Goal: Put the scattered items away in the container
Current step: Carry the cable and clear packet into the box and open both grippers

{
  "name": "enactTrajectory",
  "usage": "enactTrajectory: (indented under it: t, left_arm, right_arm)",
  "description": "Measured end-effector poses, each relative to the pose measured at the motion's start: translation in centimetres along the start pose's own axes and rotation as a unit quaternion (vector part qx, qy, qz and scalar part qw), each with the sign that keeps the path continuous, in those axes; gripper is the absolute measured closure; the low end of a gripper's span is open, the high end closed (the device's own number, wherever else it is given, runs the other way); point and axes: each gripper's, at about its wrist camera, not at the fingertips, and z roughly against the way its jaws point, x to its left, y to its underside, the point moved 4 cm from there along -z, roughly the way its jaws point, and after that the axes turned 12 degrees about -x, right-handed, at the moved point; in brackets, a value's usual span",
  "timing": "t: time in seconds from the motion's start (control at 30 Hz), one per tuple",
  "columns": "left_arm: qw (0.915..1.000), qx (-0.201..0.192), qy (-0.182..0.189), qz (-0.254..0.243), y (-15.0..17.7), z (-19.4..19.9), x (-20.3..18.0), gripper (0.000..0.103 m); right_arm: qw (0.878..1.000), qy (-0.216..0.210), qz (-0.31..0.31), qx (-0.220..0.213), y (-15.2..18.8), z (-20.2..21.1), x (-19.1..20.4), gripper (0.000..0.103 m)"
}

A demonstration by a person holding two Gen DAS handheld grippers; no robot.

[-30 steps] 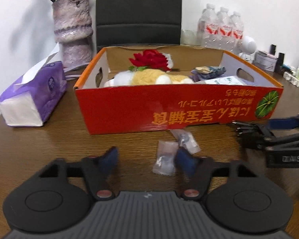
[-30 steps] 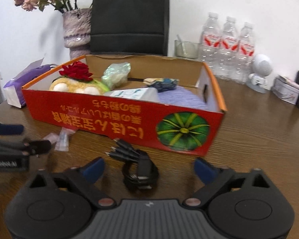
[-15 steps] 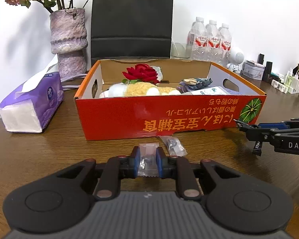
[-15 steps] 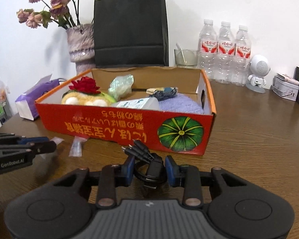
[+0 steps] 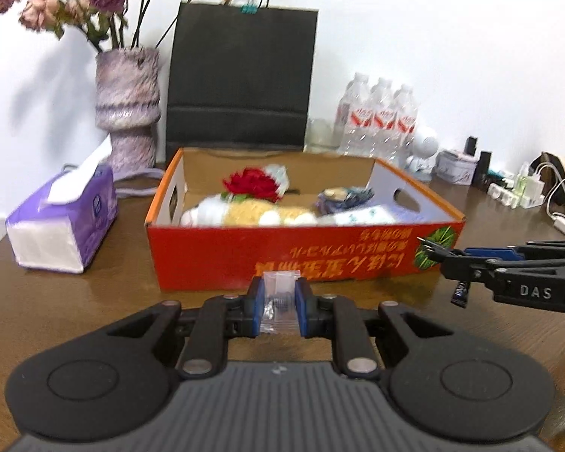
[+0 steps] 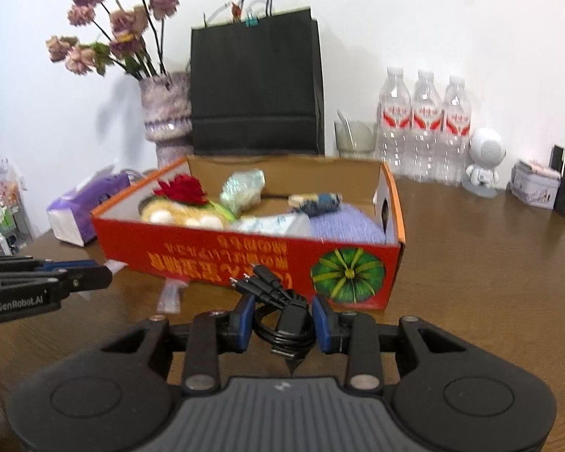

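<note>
The red cardboard box (image 5: 320, 252) stands on the wooden table with a plush toy, a red flower and packets inside; it also shows in the right wrist view (image 6: 214, 252). My left gripper (image 5: 280, 307) is shut on a small clear plastic bag (image 5: 280, 301), lifted in front of the box's near wall. My right gripper (image 6: 282, 324) is shut on a coiled black cable (image 6: 282, 320), held above the table near the box's right front corner. A second clear bag (image 6: 171, 295) lies on the table by the box.
A purple tissue pack (image 5: 64, 222) lies left of the box. A vase of dried flowers (image 5: 128, 109), a black paper bag (image 5: 241, 79) and water bottles (image 5: 376, 116) stand behind it. Small items and chargers (image 5: 516, 188) line the back right.
Both grippers closed on their items, the left on the plastic bag and the right on the cable, then lifted them up off the table.
</note>
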Motion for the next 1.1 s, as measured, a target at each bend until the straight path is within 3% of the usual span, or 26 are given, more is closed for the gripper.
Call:
enactTrajectory:
  t: [0.2, 0.5, 0.8, 1.03, 1.1]
  left_arm:
    - [0.9995, -0.021, 0.012, 0.021, -3.4, -1.0, -0.3, 0.085]
    - [0.9965, -0.065, -0.026, 0.046, -8.2, -5.0, 0.2, 0.085]
    - [0.9955, -0.042, -0.066, 0.053, -7.4, -10.5, 1.7, 0.085]
    - [0.9967, -0.023, -0.073, 0.026, -6.4, -12.6, 1.3, 0.084]
    - [0.9964, -0.019, -0.080, 0.022, -6.2, -12.8, 1.3, 0.080]
  right_arm:
    - [1.000, -0.004, 0.009, -0.022, -3.5, -0.1, 0.7, 0.071]
    - [0.998, 0.007, -0.002, -0.068, -9.3, -3.7, 0.8, 0.071]
    - [0.999, 0.012, -0.028, -0.042, -8.8, -9.5, -0.3, 0.071]
    - [0.999, 0.015, -0.030, -0.020, -7.9, -11.4, -1.0, 0.071]
    - [0.999, 0.014, -0.031, -0.015, -7.7, -11.6, -1.2, 0.071]
